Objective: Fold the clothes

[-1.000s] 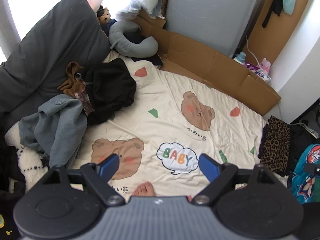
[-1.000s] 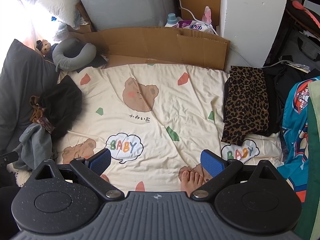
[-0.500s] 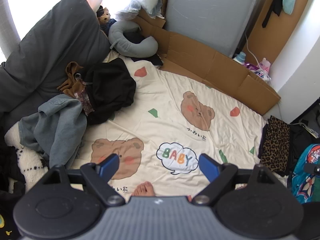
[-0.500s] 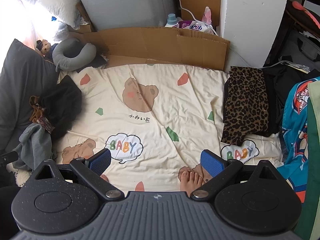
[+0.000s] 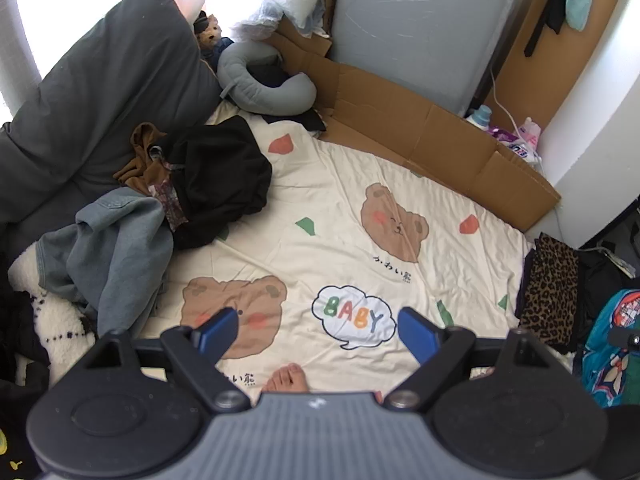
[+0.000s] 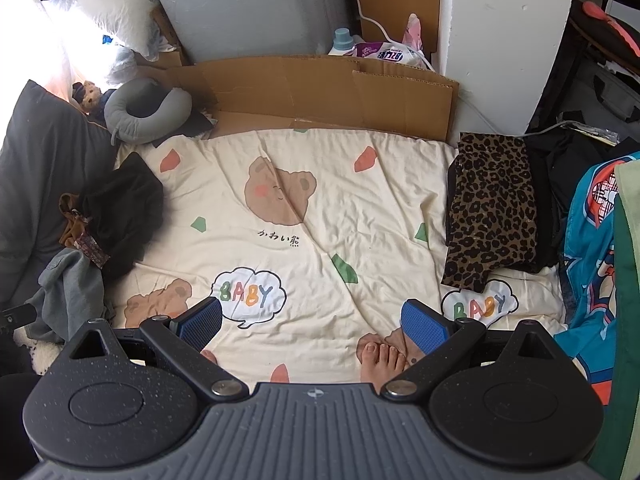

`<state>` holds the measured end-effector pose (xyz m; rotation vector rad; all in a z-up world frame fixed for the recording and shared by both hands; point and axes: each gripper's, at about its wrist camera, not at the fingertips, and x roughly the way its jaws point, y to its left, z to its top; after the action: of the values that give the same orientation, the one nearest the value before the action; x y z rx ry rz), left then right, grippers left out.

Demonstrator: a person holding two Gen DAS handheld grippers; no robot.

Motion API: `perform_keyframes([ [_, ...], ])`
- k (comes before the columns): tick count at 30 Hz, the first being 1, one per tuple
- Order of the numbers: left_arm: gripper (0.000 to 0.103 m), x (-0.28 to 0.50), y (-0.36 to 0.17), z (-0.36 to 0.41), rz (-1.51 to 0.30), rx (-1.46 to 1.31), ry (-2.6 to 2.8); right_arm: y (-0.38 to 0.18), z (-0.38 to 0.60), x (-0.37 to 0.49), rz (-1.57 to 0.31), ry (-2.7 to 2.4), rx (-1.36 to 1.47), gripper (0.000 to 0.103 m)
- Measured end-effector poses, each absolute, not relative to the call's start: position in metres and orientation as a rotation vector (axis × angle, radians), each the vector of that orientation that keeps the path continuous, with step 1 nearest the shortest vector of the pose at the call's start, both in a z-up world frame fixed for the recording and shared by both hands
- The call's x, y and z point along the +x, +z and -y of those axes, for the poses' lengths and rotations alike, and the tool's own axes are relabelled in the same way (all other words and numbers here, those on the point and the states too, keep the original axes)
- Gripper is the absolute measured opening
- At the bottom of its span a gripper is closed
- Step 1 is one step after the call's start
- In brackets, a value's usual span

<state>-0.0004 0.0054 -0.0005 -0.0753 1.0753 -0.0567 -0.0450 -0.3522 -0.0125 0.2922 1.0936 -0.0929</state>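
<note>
We hold both grippers above the cream bear-print sheet (image 5: 328,208) — the left gripper (image 5: 318,330) has its jaws spread wide with nothing between them, and the right gripper (image 6: 316,322) stands just as wide and empty. The clothes lie heaped at the sheet's left edge: a black garment (image 5: 224,176), a blue-grey denim piece (image 5: 116,248) and a brown one (image 5: 138,160). A folded leopard-print garment (image 6: 492,208) rests at the right edge. Our bare toes (image 6: 382,356) show below the right gripper's pads.
</note>
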Motion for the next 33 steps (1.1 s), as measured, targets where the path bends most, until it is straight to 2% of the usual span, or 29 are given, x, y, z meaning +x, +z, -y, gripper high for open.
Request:
perform_keyframes([
  [33,0.092,0.007,0.005,-0.007,-1.079,-0.048,-0.058,-0.010,0.347,-0.032,-1.098,-0.088,0.290,0.100],
])
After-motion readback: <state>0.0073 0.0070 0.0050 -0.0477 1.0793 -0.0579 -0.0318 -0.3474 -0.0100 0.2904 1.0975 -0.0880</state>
